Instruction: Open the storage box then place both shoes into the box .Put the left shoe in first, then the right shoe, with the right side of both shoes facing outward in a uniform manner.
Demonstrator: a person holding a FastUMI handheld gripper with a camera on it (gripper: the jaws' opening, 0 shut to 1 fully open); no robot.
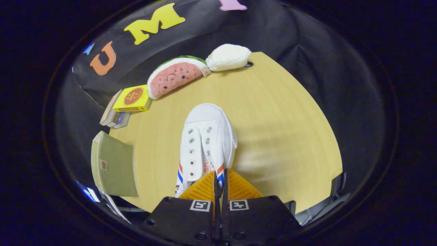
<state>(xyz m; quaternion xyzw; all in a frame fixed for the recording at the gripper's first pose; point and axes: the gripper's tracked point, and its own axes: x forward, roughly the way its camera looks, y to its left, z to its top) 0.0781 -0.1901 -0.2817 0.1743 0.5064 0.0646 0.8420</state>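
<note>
The tool [221,177] was clamped, apparently on the white shoe's [208,140] heel rim, toe pointing ahead. Bare desk [290,136] lay open to its right; the green box [114,165] sat left at the desk's edge.

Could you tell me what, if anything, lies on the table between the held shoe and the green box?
Nothing visible: the gripper has its jaws closed on the white shoe, and bare table separates it from the green box beside it.

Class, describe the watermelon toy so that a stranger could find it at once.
Start at the wooden table and look past the white shoe gripped by the gripper. At the far edge, between a yellow box and a white plush, lies the watermelon toy: pink, green-rinded.
</note>
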